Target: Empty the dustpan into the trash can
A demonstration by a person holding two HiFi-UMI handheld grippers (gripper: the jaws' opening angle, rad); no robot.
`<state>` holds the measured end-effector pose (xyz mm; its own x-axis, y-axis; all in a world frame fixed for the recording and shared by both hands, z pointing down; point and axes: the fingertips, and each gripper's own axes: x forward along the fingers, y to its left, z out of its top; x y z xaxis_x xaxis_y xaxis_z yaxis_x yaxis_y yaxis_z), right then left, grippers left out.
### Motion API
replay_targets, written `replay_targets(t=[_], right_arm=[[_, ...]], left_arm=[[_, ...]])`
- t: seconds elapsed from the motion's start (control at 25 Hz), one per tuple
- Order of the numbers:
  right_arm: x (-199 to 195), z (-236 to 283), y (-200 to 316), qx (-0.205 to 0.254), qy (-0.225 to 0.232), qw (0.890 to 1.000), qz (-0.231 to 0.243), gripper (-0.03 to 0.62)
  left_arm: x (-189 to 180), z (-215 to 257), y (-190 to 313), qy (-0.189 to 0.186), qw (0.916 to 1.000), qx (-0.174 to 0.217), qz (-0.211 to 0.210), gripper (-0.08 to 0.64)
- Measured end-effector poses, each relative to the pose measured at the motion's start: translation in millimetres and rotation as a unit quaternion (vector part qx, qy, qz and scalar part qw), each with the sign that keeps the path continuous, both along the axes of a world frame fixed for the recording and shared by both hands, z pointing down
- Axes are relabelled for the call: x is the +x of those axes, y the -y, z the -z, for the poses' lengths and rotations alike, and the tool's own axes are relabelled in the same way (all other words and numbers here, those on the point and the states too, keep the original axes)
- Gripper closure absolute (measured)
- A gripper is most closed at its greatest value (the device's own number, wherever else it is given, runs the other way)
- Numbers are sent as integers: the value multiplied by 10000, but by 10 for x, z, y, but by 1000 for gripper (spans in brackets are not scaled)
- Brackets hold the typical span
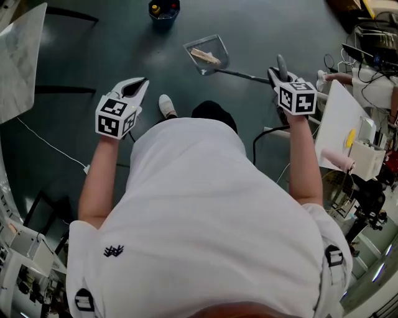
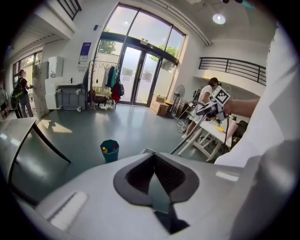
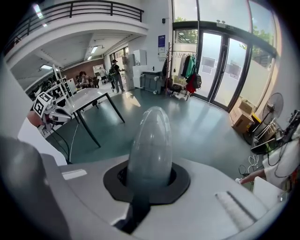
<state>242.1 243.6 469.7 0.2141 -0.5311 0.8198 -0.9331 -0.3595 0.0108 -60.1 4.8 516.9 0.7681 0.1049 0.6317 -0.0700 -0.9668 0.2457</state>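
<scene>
A clear dustpan (image 1: 206,54) with pale scraps in it hangs over the dark floor ahead of me. Its thin shaft (image 1: 242,76) runs back to my right gripper (image 1: 280,69), which is shut on the grey handle (image 3: 150,150). The handle's rounded end sticks out past the jaws. A dark teal trash can (image 1: 164,9) stands on the floor beyond the pan, with small items inside; the left gripper view shows the can (image 2: 109,150) too. My left gripper (image 1: 138,84) is held out at the left, shut with nothing in it, apart from the pan.
A white table (image 1: 339,118) with clutter and cables stands at the right. A marbled tabletop (image 1: 18,56) on black legs is at the left. A white cable (image 1: 50,146) trails over the floor. My shoe (image 1: 166,105) shows below the pan.
</scene>
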Motion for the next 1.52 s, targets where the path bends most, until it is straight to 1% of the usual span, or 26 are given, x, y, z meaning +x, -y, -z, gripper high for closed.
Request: replay_targets(t=[0.28,0.52,0.64,0.84,1.08,1.24,1.36,1.52], right_arm=[[358,274,532,202,17,9998,59,586],[724,290,963,267,45,9994,213,586],[942,320,1164,232,15,9988,430,586],[1384,392,1790,231,-44,9943,1042,586],[1874,414,2478,237,-212,9858,1650,586],[2117,278,3127,149,-301,9753,2185,586],[2266,161,3521,64,-351,9689,2450,586],[2404,8,3976,-19,-409,9591,2801,586]], left_arm=[[119,73,286,-84,9995,-139,266,502],[204,-14,493,63,9985,-163,527,502],[318,24,620,127,9973,-78,716,502],[589,157,862,16,9915,-31,1303,503],[916,216,974,14,9868,18,1616,502],[986,186,1084,72,9800,69,1987,502],[964,175,1172,83,9729,-4,2312,502],[901,182,1234,140,9622,-5,2721,502]])
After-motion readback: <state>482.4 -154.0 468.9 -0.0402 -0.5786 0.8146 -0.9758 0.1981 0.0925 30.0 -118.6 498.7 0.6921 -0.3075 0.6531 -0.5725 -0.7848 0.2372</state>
